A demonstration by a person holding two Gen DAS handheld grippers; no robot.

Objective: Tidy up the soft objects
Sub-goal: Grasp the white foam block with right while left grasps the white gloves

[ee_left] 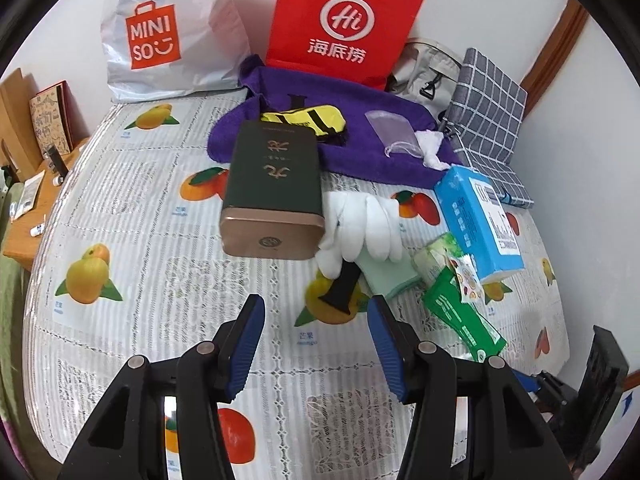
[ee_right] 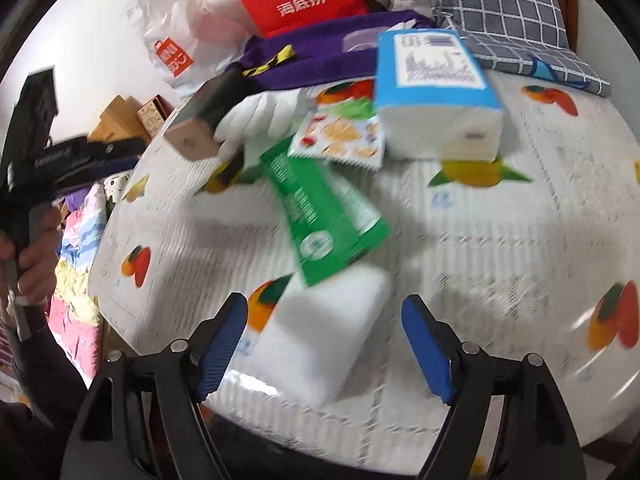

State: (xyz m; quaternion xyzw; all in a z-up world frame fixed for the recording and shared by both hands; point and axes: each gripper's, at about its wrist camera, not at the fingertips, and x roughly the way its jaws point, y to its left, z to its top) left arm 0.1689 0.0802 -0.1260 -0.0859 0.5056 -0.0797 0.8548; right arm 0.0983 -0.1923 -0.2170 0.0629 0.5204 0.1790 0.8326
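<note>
A purple towel (ee_left: 304, 148) lies at the table's back with a yellow-black striped pouch (ee_left: 308, 118) and a clear bag (ee_left: 390, 130) on it. White gloves (ee_left: 368, 220) lie beside a dark tin (ee_left: 274, 192). My left gripper (ee_left: 316, 344) is open and empty above the tablecloth, short of a black strap (ee_left: 340, 284). My right gripper (ee_right: 324, 344) is open, its fingers either side of a white block (ee_right: 324, 336), not touching. The gloves (ee_right: 260, 116) and towel (ee_right: 320, 60) also show in the blurred right wrist view.
A blue tissue pack (ee_left: 480, 216) (ee_right: 432, 92), green packets (ee_left: 460, 312) (ee_right: 324, 216) and a snack sachet (ee_right: 340, 136) lie at the right. A MINISO bag (ee_left: 168, 36), red bag (ee_left: 344, 20) and checked cushion (ee_left: 484, 116) stand behind. The table edge (ee_right: 120, 320) drops left.
</note>
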